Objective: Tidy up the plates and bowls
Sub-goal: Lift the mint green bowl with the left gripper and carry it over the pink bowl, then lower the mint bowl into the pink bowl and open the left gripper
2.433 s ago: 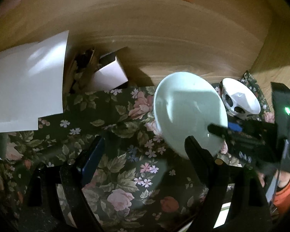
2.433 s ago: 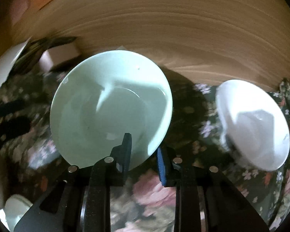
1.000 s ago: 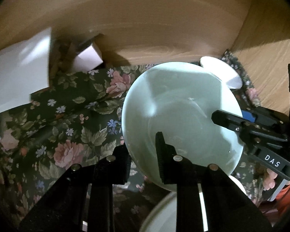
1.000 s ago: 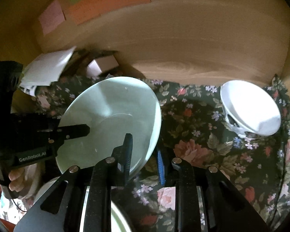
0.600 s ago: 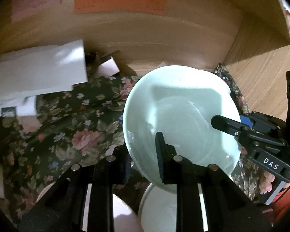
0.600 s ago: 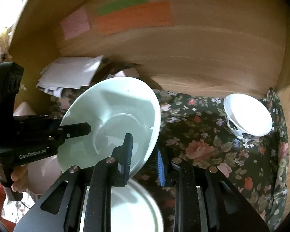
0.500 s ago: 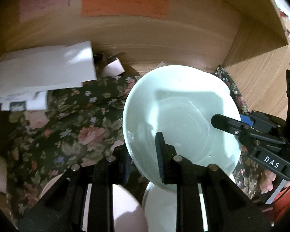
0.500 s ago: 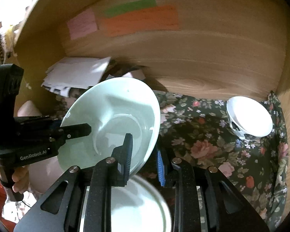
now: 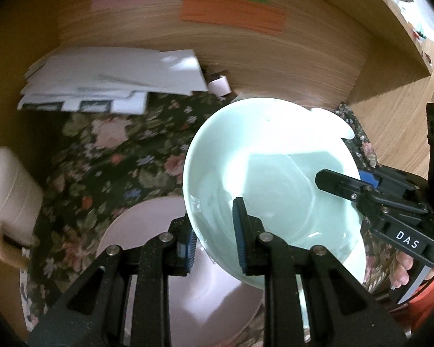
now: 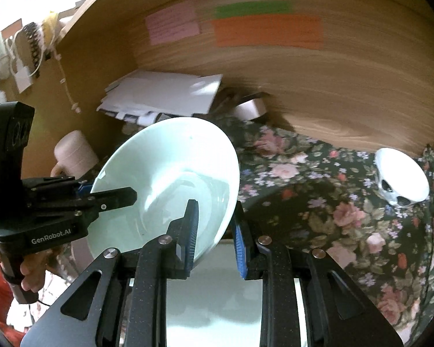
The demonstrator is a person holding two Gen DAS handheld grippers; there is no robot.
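**Green bowl, carried by two grippers**

Item: pale green bowl [image 9: 270, 173], tilted, off the flowered cloth [image 9: 107, 156]. Left gripper [image 9: 214, 232] is clamped on its near rim; right gripper [image 10: 214, 231] is clamped on the opposite rim, probably to share the weight and steady the tilt. Below: pink plate [image 9: 147, 231] and another pale dish [image 10: 214, 303], likely the stacking spot. White bowl [image 10: 402, 176] sits well apart by the wooden wall. Papers [image 9: 112, 84] lie behind.

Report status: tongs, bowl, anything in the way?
Both tongs, left and right, shut on the mint bowl rim, bowl tilted, airborne. Pink plate directly beneath. White bowl well clear.
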